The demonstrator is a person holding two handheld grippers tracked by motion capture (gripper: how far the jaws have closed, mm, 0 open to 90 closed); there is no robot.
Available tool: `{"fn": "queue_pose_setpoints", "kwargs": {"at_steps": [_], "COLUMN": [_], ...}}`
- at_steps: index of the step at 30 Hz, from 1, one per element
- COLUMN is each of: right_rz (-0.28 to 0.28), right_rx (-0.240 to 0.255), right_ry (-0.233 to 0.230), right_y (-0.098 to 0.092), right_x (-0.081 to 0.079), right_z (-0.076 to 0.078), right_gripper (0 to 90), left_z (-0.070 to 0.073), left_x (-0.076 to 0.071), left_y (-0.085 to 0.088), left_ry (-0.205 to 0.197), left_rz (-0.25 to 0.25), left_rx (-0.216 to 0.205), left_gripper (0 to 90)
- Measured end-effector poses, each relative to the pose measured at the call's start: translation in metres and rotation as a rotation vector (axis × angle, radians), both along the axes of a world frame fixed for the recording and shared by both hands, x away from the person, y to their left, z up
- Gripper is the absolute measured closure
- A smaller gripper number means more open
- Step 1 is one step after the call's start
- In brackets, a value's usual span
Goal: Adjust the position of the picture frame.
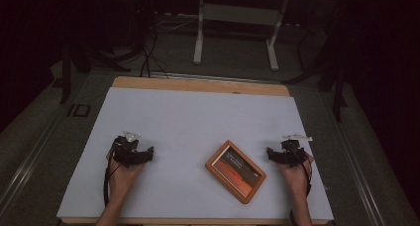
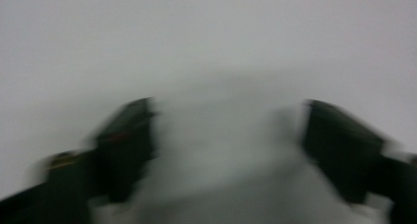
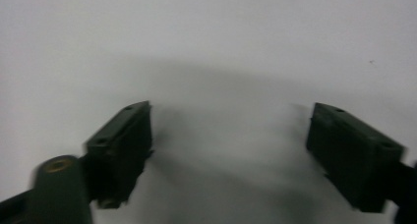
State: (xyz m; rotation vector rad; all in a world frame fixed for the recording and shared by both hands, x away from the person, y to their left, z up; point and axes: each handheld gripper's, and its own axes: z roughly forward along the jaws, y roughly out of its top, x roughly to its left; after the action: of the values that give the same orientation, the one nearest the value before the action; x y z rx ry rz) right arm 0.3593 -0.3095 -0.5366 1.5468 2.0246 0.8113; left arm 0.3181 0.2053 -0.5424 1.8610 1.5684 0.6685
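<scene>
We rest both grippers, left gripper and right gripper, jaws spread and empty; next we reach for the orange-framed tablet at lower centre.

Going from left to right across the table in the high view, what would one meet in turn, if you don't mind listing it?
Left gripper → orange-framed tablet → right gripper, all on the white table.

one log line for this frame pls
left claw: open, nothing held | right claw: open, nothing held | box: flat on mat, between claws, nearer right, untouched
</scene>
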Motion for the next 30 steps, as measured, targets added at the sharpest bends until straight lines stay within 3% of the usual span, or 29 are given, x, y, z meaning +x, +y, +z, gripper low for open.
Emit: {"fn": "queue_pose_setpoints", "kwargs": {"at_steps": [2,5,9,13,16,21,30], "right_rz": [0.036,0.088,0.121,0.158,0.179,0.206,0.251], "right_rx": [0.005,0.002,0.003,0.064,0.070,0.098,0.117], "right_ry": [-0.006,-0.025,-0.043,-0.050,-0.075,-0.125,-0.116], "right_y": [0.003,0.008,0.013,0.016,0.019,0.021,0.026], "right_x": [-0.003,-0.004,-0.006,-0.009,-0.013,-0.017,-0.020], "right_z": [0.001,0.006,0.010,0.016,0.021,0.030,0.030], "right_gripper": [31.6,35.2,35.3,36.3,36.5,36.9,39.3], "left_z": [0.003,0.010,0.015,0.024,0.030,0.035,0.034], "left_x": [-0.002,-0.006,-0.013,-0.023,-0.030,-0.039,-0.052], "left_y": [0.003,0.003,-0.006,-0.024,-0.038,-0.063,-0.105], "left_ry": [0.004,-0.035,-0.049,-0.081,-0.097,-0.097,-0.052], "left_rz": [0.014,-0.002,-0.032,-0.063,-0.098,-0.189,-0.319], "left_rx": [-0.039,-0.101,-0.130,-0.117,-0.149,-0.184,-0.249], "left_gripper": [43.5,44.5,44.0,42.0,40.5,40.3,38.9]}}
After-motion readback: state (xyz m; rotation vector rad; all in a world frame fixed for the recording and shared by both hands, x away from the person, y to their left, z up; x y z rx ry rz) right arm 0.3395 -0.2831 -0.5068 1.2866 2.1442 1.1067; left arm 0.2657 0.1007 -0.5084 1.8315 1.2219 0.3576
